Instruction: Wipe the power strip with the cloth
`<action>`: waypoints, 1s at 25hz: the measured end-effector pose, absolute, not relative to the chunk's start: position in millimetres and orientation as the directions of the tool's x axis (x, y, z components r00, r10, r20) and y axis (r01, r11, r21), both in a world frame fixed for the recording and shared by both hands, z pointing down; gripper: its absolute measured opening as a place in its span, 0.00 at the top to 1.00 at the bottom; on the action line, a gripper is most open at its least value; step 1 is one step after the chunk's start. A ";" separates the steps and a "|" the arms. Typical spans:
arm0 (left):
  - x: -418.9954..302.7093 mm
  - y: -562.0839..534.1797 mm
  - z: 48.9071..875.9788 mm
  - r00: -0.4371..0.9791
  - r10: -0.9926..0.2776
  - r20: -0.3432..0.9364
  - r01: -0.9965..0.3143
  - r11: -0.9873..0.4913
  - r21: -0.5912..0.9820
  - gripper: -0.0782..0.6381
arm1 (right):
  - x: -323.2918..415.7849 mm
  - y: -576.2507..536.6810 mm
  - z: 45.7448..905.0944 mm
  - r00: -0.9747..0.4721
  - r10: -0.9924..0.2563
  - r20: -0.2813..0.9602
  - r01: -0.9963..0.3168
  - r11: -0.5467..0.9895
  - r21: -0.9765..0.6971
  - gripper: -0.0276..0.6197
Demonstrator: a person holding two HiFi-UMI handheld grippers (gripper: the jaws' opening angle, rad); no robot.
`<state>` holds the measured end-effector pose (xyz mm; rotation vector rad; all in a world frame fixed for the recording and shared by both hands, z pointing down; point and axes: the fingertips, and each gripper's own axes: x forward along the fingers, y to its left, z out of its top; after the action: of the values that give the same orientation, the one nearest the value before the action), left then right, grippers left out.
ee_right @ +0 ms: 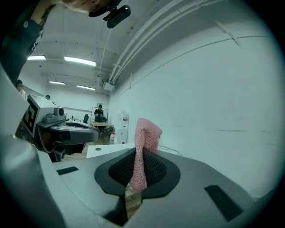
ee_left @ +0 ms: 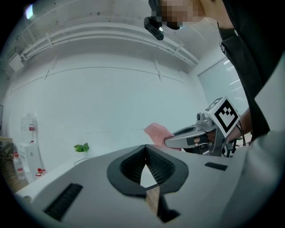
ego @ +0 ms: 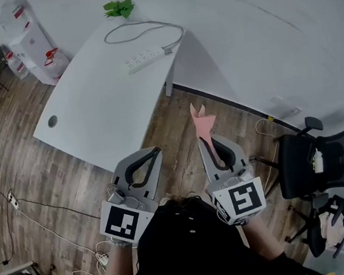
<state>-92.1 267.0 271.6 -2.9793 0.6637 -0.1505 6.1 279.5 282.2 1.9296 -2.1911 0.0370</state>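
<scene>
The long white power strip [ego: 145, 58] lies on the far part of a white desk [ego: 95, 105] with a curved edge, close to the desk's right side. Its thin grey cable [ego: 148, 24] makes 1 loop on the desk behind it. A small green plant [ego: 119, 8] sits at the far end of the desk.

Both grippers are held low, close to the person's body, above the brown wooden floor [ego: 32, 148] and well apart from the power strip. The right gripper [ee_right: 137, 156] has its 2 jaws pressed on a pink mesh cloth [ee_right: 145, 132]. The cloth stands up between the jaws, and its free end rises above the tips and folds over a little. The left gripper [ee_left: 144, 150] has its 2 jaws closed against each other, and nothing is between them. The 2 grippers are side by side and both point toward the desk.

At the right of the head view, a black office chair [ego: 320, 155] stands on the floor near the white wall.
</scene>
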 end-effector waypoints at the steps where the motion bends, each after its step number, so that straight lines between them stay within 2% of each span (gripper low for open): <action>1: -93.4 265.8 271.8 0.904 -0.421 0.077 -0.412 -0.905 -0.109 0.87 | 4.2 279.2 282.3 -0.106 -0.977 0.182 -0.983 0.131 0.128 0.87; 13: -105.3 261.5 276.6 0.930 -0.361 0.068 -0.353 -0.929 -0.112 0.87 | -13.4 283.0 284.9 -0.047 -0.981 0.188 -0.985 0.077 0.155 0.87; 25: -86.5 243.8 275.7 0.923 -0.381 0.056 -0.370 -0.917 -0.147 0.87 | 20.3 264.3 284.8 -0.032 -0.987 0.159 -0.988 0.056 0.144 0.87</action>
<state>-86.5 243.8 275.7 -2.9487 0.5784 -0.1252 20.3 264.3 284.8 2.0218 -2.1140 0.0082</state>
